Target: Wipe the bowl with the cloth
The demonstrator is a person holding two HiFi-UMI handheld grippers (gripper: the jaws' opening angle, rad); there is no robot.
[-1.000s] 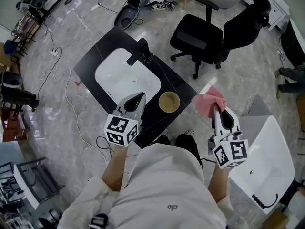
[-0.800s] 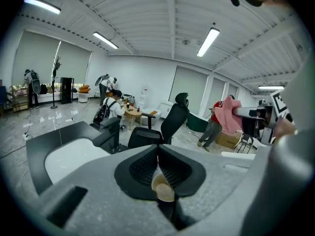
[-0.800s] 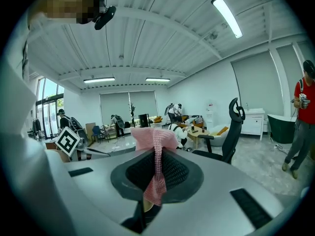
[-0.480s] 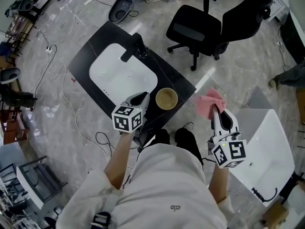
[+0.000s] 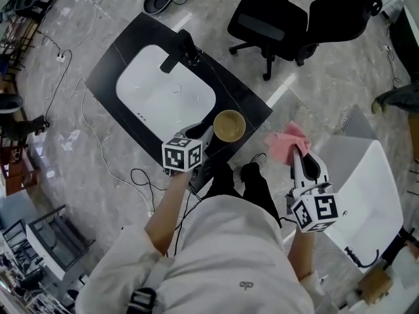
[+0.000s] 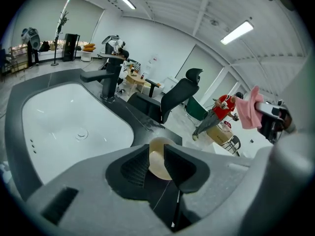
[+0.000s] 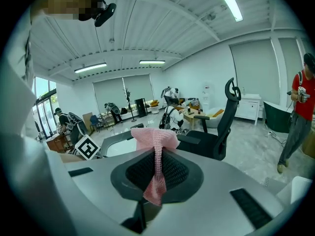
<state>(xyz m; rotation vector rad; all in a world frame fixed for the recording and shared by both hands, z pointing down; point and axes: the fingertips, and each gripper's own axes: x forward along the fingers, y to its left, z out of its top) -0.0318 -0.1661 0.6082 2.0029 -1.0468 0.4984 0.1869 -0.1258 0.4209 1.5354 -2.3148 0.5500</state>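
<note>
A tan bowl (image 5: 230, 124) stands upright on the black counter (image 5: 245, 100), at the corner nearest me and right of the white sink (image 5: 157, 97). My left gripper (image 5: 198, 132) points at the bowl from its left, just short of the rim. In the left gripper view the bowl (image 6: 157, 167) shows through the narrow gap between the jaws of the left gripper (image 6: 156, 150), which grip nothing. My right gripper (image 5: 297, 154) hangs off the counter to the right, shut on a pink cloth (image 5: 287, 144). The right gripper view shows the cloth (image 7: 153, 137) pinched upright in the right gripper (image 7: 156, 157).
A black faucet (image 5: 180, 51) stands at the sink's far rim. A black office chair (image 5: 294, 18) is beyond the counter. A white tub (image 5: 366, 195) sits to my right. Cables (image 5: 141, 178) trail over the marble floor by my feet.
My left gripper has moved forward and to the right, closing on the bowl's left side. The right gripper has stayed in place with the cloth.
</note>
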